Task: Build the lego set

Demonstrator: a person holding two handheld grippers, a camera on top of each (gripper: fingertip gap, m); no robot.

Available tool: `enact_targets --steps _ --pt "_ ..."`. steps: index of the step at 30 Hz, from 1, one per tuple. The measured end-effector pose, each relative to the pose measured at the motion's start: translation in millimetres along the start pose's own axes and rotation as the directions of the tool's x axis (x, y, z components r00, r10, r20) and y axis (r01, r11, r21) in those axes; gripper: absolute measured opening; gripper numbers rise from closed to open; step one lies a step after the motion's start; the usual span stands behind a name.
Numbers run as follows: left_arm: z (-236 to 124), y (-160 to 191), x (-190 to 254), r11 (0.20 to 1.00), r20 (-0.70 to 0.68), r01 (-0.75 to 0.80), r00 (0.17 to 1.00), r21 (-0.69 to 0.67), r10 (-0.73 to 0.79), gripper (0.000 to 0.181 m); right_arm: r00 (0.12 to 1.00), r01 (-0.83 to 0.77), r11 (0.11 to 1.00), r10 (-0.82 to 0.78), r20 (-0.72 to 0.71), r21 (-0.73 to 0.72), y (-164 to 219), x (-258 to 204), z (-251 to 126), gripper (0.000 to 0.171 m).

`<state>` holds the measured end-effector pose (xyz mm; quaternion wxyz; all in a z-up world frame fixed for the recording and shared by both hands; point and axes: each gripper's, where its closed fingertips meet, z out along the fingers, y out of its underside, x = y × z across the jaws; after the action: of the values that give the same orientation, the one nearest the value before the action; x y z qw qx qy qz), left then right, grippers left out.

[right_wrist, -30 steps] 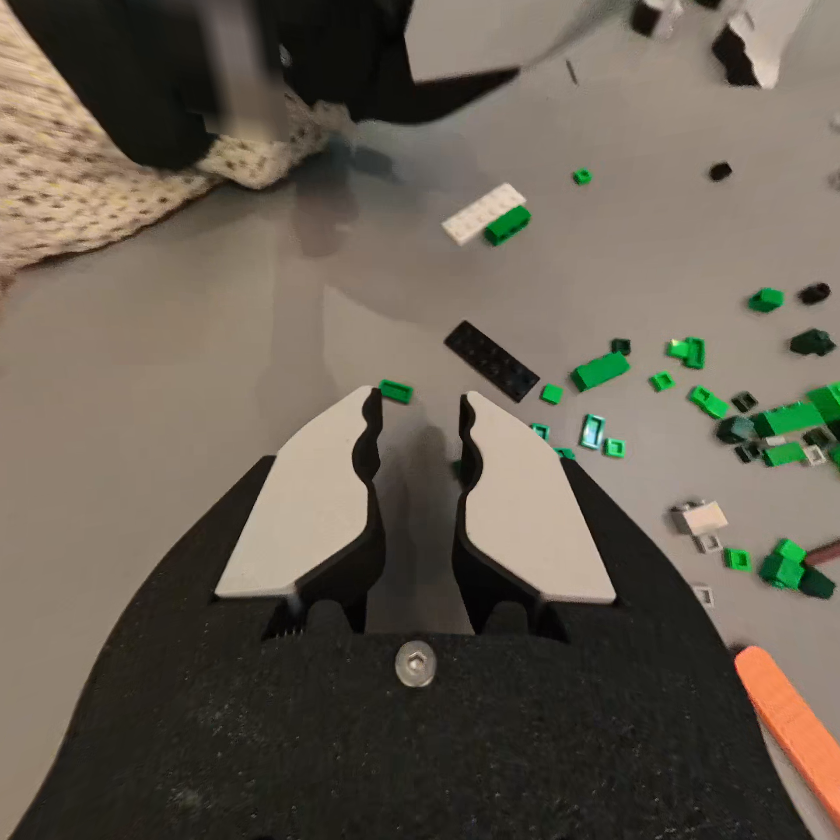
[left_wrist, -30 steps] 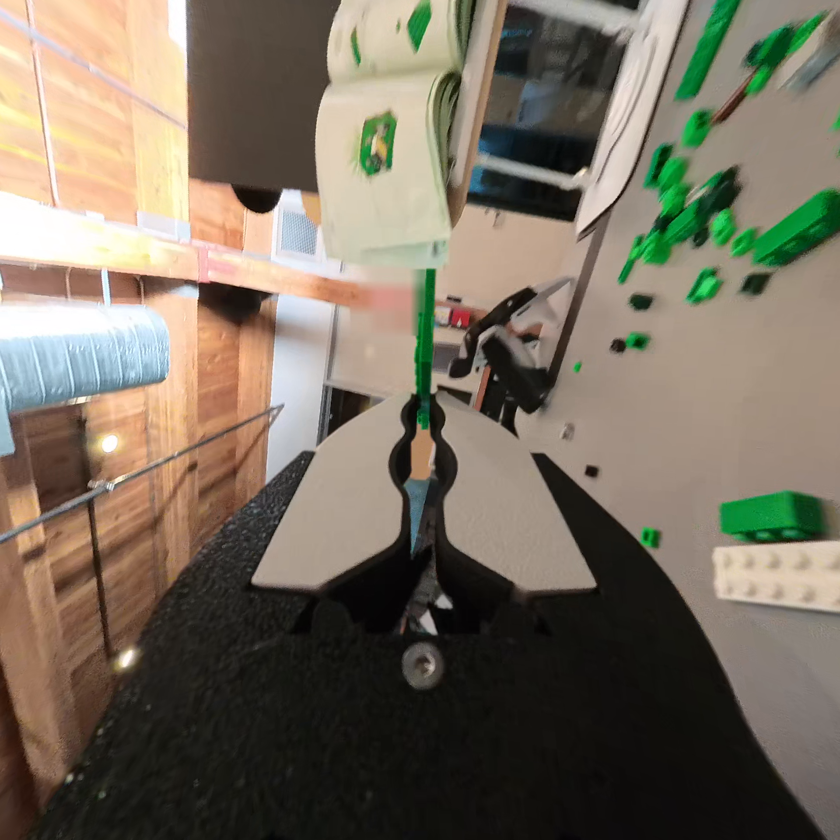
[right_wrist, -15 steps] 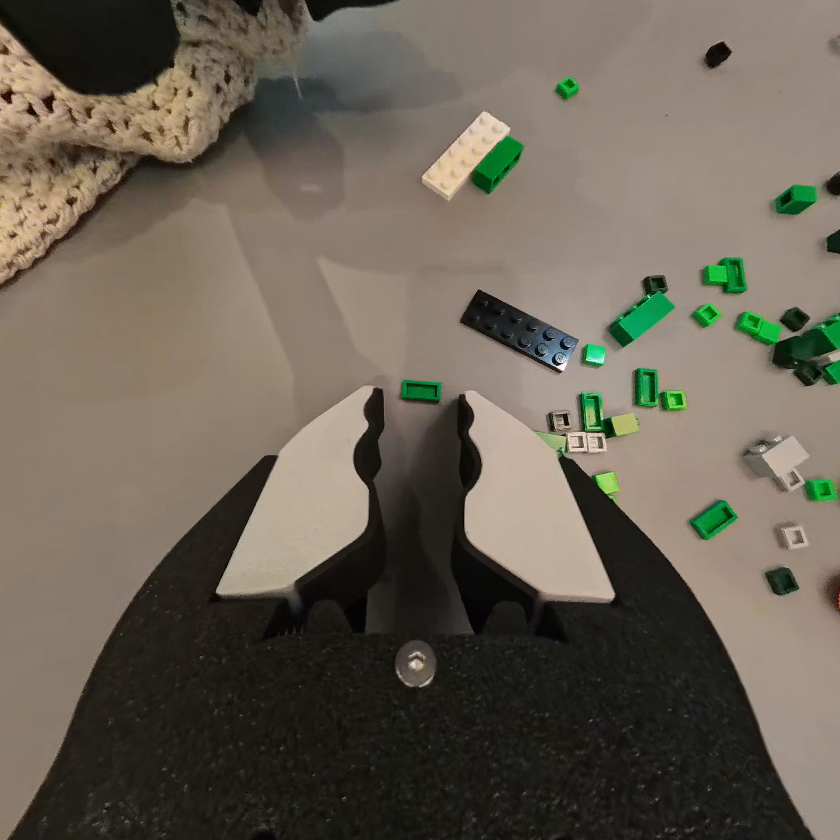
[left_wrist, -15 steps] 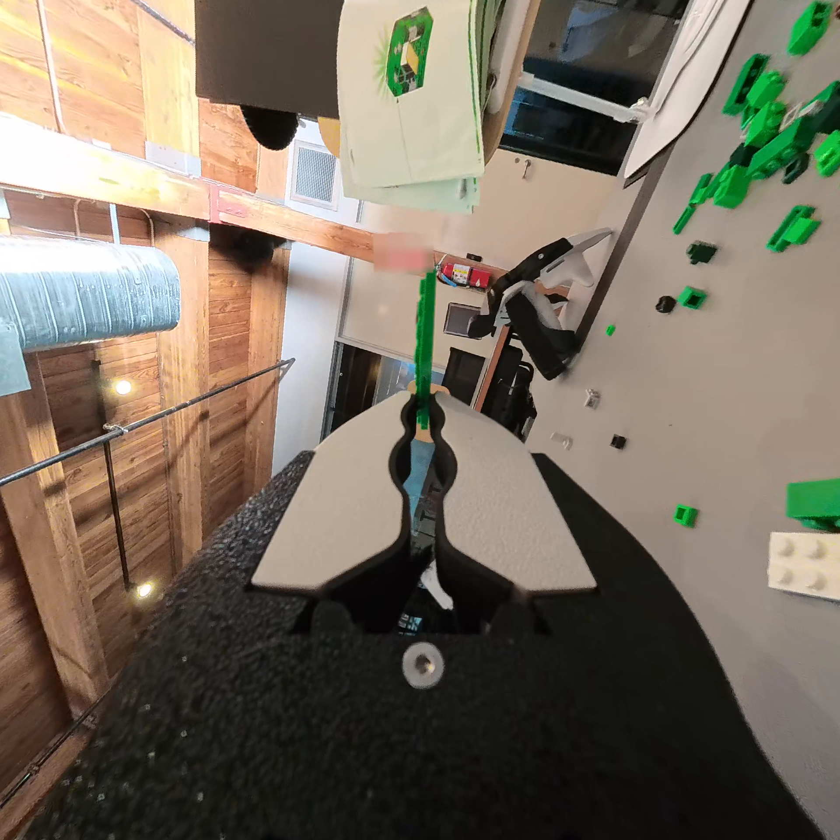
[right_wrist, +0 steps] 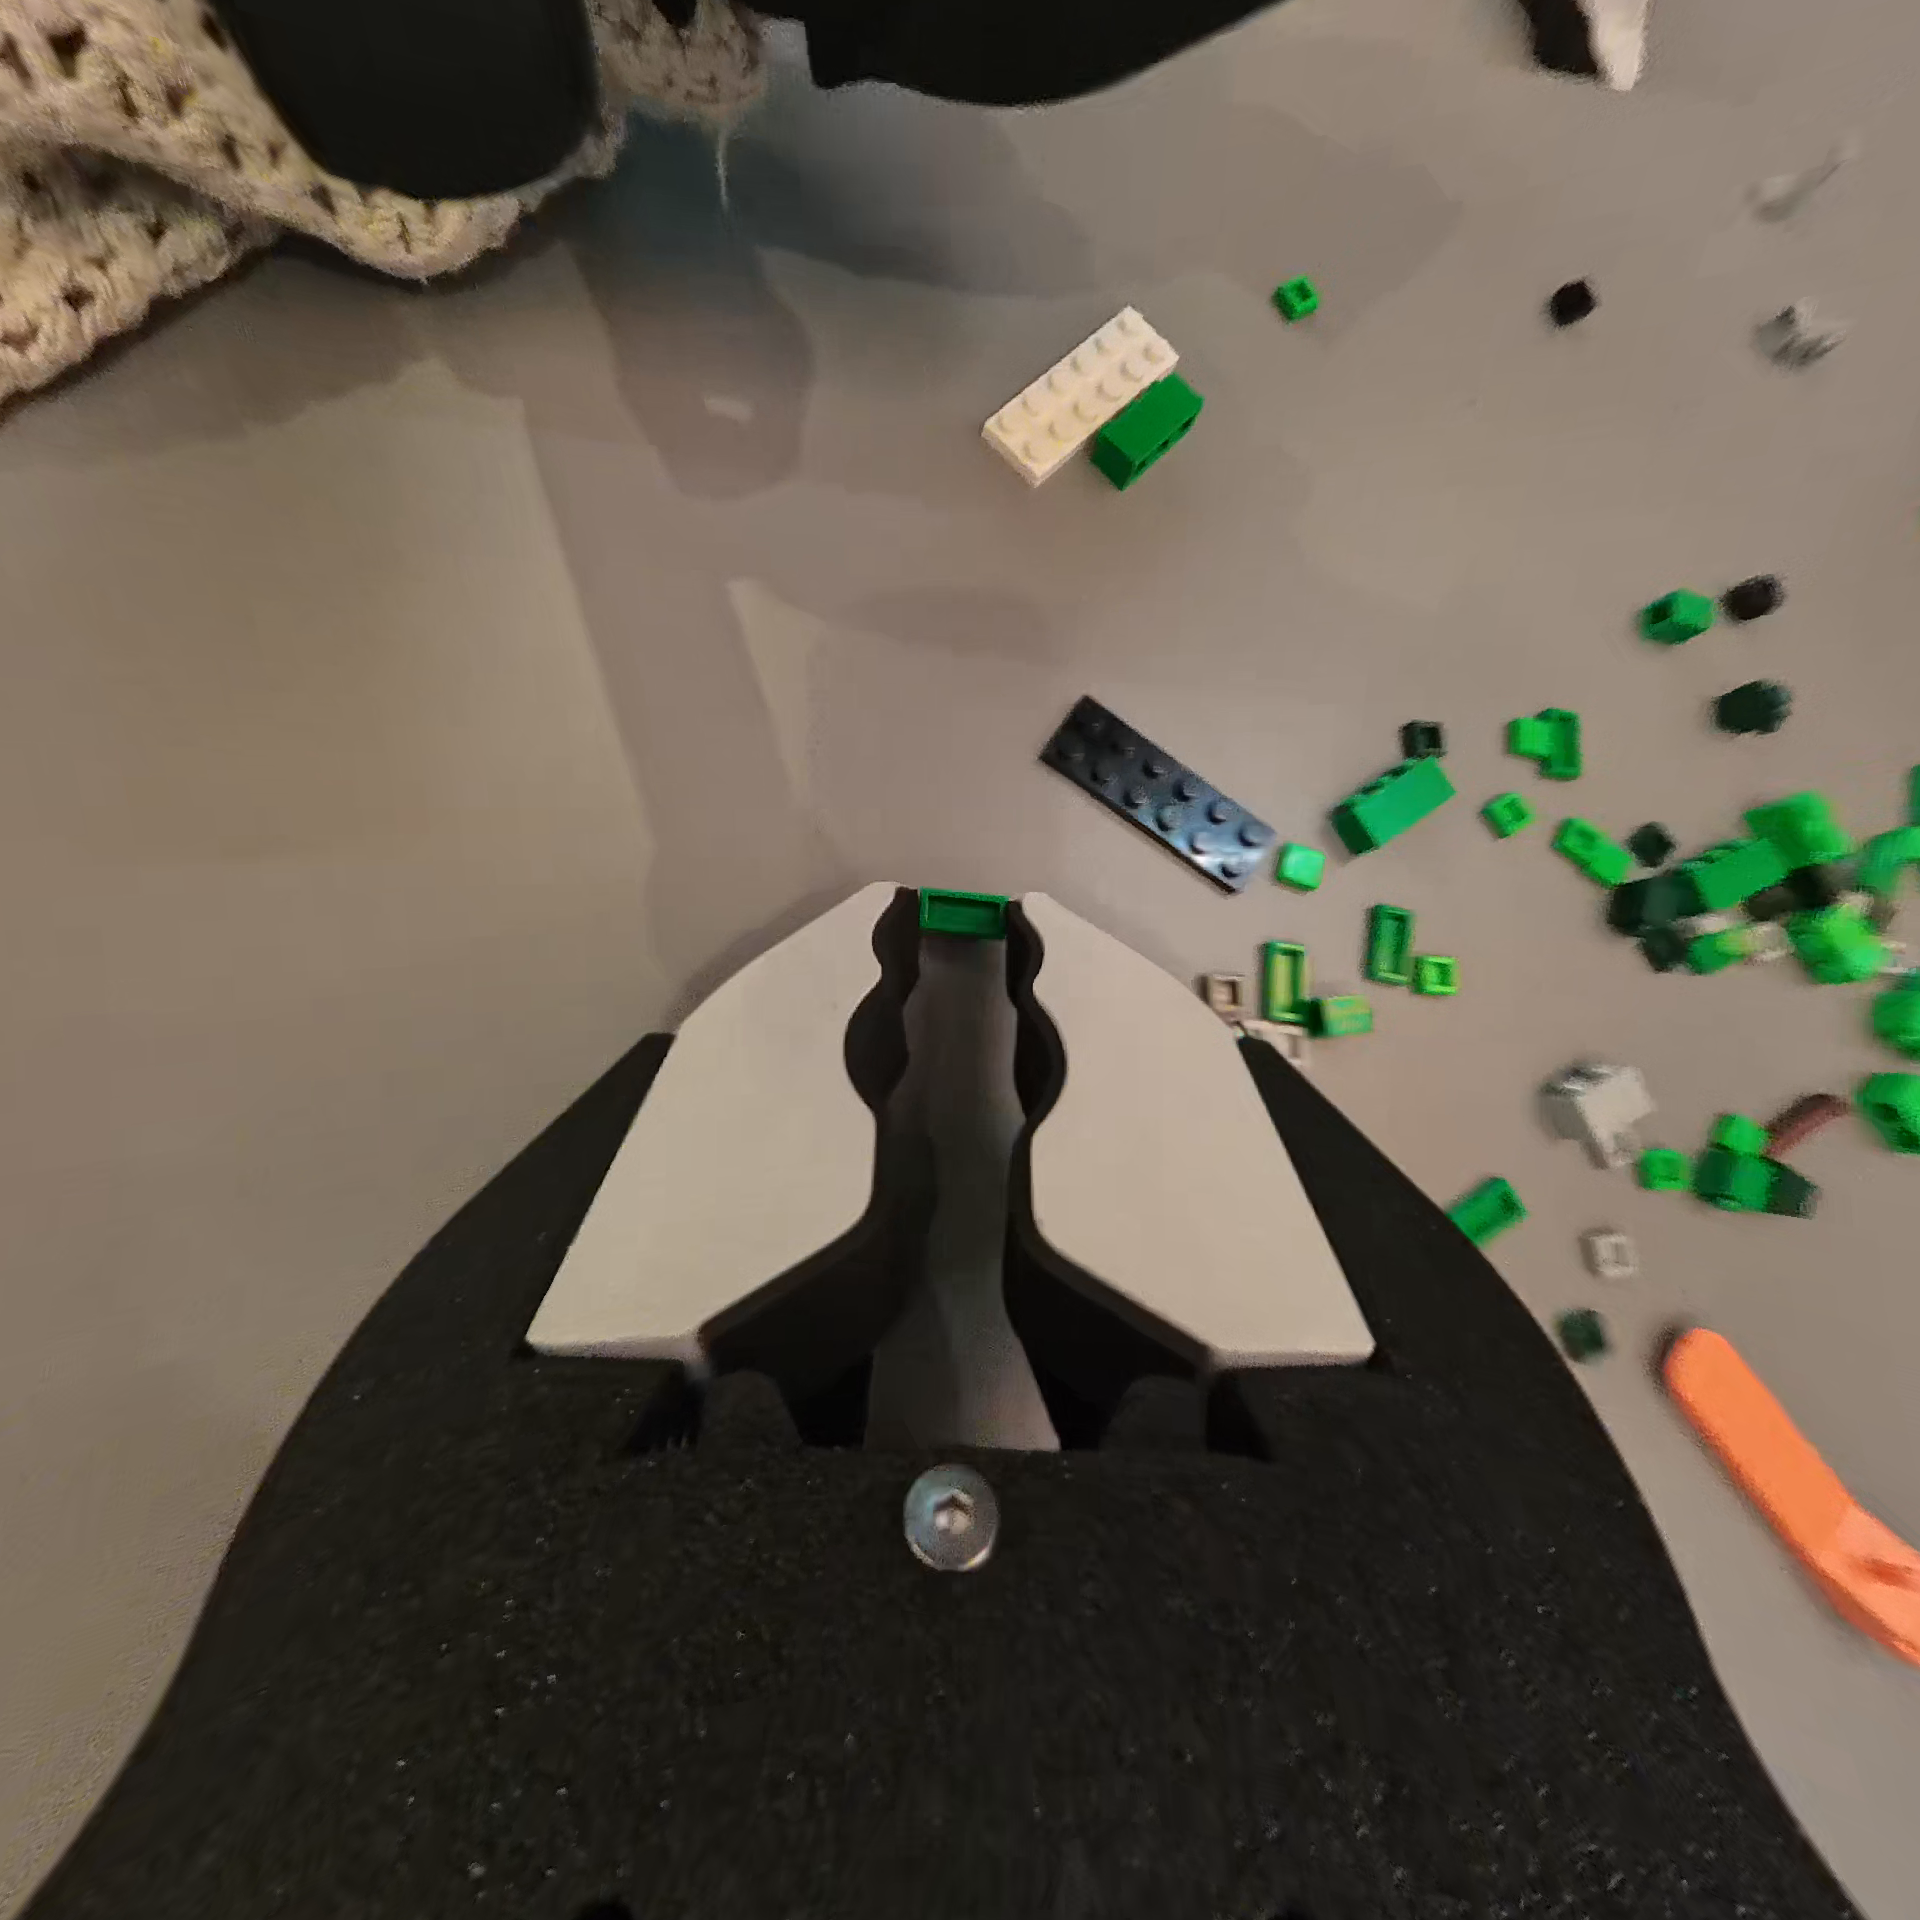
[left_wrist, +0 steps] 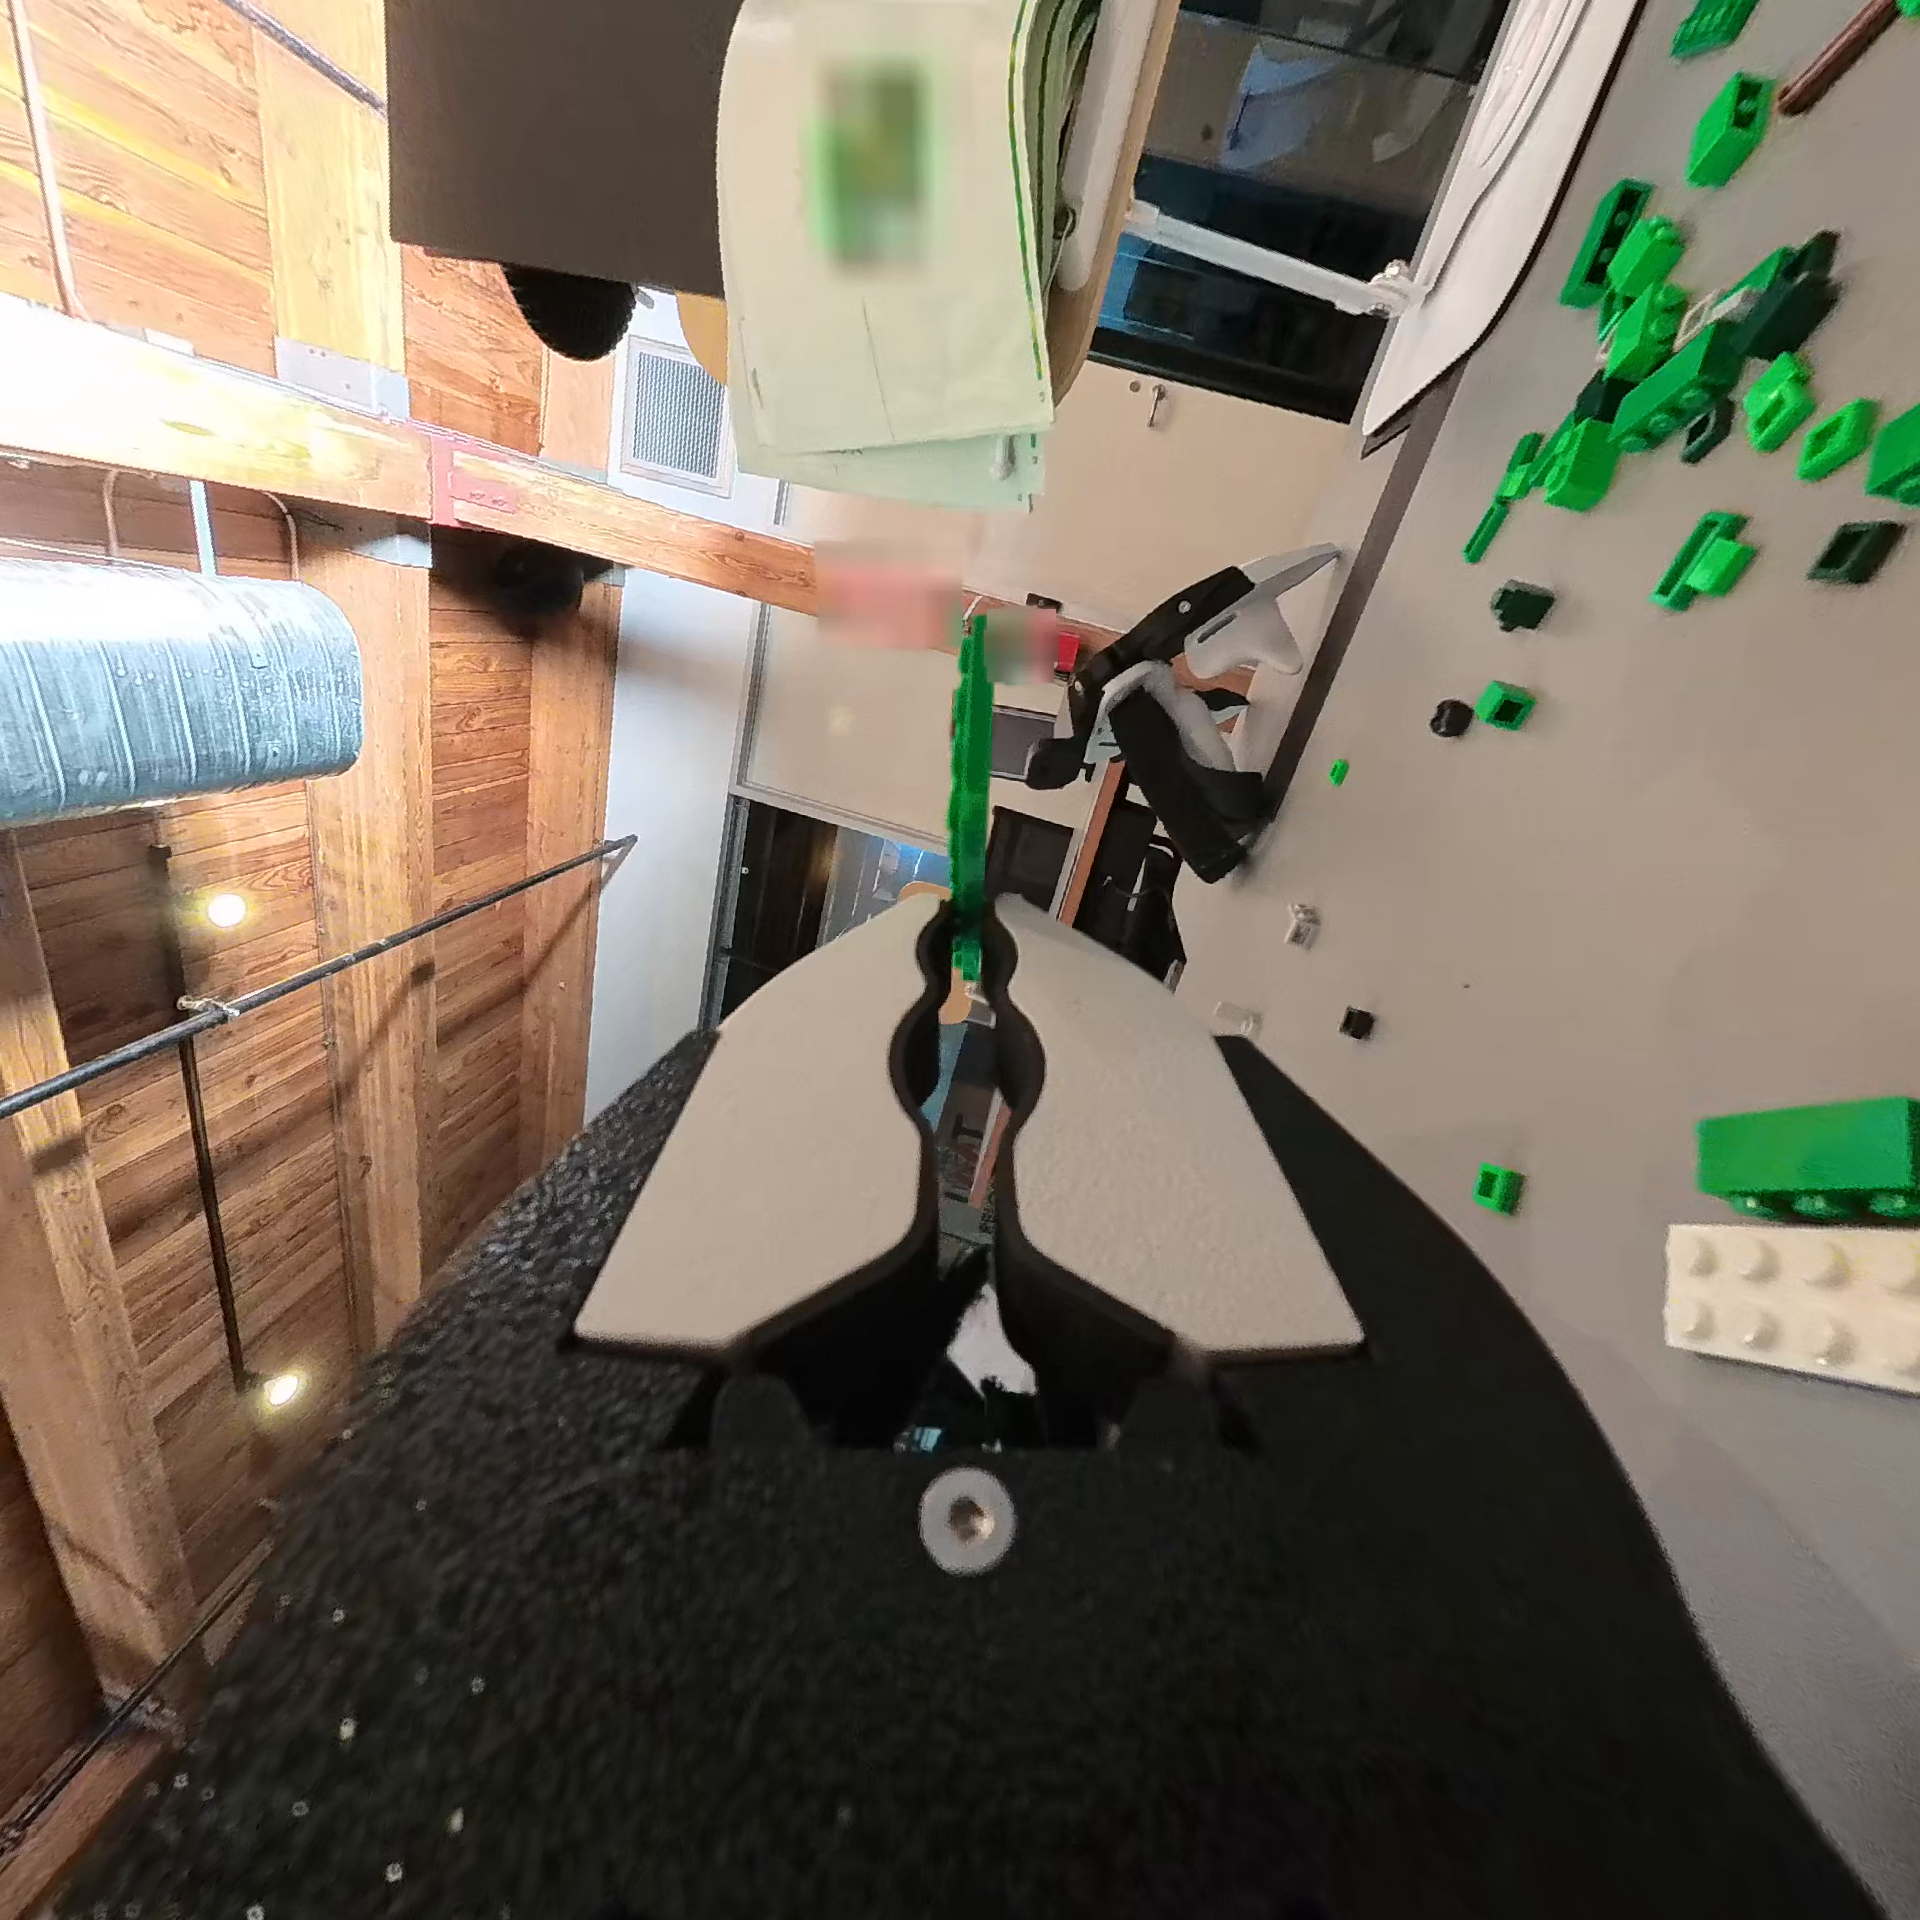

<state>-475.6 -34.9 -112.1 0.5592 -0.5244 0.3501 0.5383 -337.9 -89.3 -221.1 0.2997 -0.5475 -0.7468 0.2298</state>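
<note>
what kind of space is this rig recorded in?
Likely an office or loft-style workspace, not a home. The left wrist view shows exposed timber beams and a metal air duct overhead, with office chairs beyond the grey table, which is strewn with loose green bricks.

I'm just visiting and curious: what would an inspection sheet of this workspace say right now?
Surface: grey table, bare at left.
Job's things: loose green pieces scattered right; black plate; white plate beside a green brick; instruction booklet.
Clutter: orange lever; knitted fabric.
Grippers: left tool shut on a thin green plate, seen edge-on; right tool shut on a small green tile.
Cables: nothing seen.
Surroundings: wooden wall, silver duct.
</note>
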Motion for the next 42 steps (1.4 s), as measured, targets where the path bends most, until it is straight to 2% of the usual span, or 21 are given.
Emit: enact_targets --steps 3,6,8,10,12,13,17,21,24,26,28,29,34,38,42 --pt "0 -4 1 1.0 -0.005 -0.006 1.0 0.01 0.006 0.004 0.993 0.105 0.993 -0.102 -0.065 0.05 -3 13 -28 0.015" --pt "-1 -7 2 1.0 -0.008 -0.002 1.0 0.021 0.002 0.004 0.939 0.293 0.956 -0.291 -0.183 -0.013 10 35 -66 0.015" --pt "-1 -11 3 0.999 -0.01 -0.013 1.0 0.032 0.013 0.004 0.832 0.498 0.859 -0.512 -0.214 -0.121 25 39 -88 0.015" --pt "-1 -14 4 0.999 -0.016 -0.018 1.0 0.04 0.019 0.004 0.681 0.653 0.719 -0.695 -0.232 -0.238 37 41 -104 0.015" --pt "-1 -16 7 0.999 -0.025 -0.018 0.999 0.047 0.019 0.004 0.61 0.707 0.646 -0.763 -0.215 -0.287 47 38 -110 0.016" --pt "-1 -17 8 0.999 -0.03 -0.018 0.999 0.05 0.019 0.004 0.609 0.717 0.642 -0.766 -0.206 -0.271 50 34 -111 0.021" --pt "-1 -20 12 0.998 -0.045 -0.023 0.999 0.061 0.026 0.004 0.735 0.615 0.753 -0.655 -0.175 -0.236 69 33 -115 0.031" --pt "-2 -25 14 0.997 -0.053 -0.017 0.998 0.075 0.021 0.004 0.92 0.362 0.929 -0.37 -0.13 -0.079 76 27 -118 0.026" --pt "-2 -27 17 0.996 -0.067 -0.02 0.997 0.081 0.025 0.004 0.962 0.252 0.965 -0.258 -0.088 -0.072 93 26 -120 0.023" --pt "-2 -28 18 0.996 -0.071 -0.022 0.997 0.086 0.028 0.004 0.993 0.108 0.991 -0.112 -0.049 -0.077 106 25 -121 0.023" --pt "-2 -30 19 0.995 -0.075 -0.022 0.997 0.092 0.029 0.004 0.999 -0.052 0.995 0.051 -0.016 -0.089 118 25 -122 0.023" --pt "-2 -31 20 0.995 -0.076 -0.024 0.997 0.096 0.031 0.004 0.997 -0.083 0.993 0.083 -0.011 -0.081 122 24 -122 0.023" --pt "-3 -35 23 0.994 -0.084 -0.024 0.996 0.111 0.034 0.004 0.971 -0.215 0.972 0.203 -0.124 -0.096 140 36 -119 0.022" --pt "-6 -49 20 0.988 -0.075 -0.002 0.997 0.155 0.014 0.004 0.947 -0.301 0.951 0.289 -0.141 -0.072 141 38 -112 0.016" --pt "-11 -73 20 0.978 -0.057 -0.023 0.998 0.206 0.035 0.004 0.942 -0.315 0.943 0.297 -0.155 -0.109 141 38 -111 0.011"
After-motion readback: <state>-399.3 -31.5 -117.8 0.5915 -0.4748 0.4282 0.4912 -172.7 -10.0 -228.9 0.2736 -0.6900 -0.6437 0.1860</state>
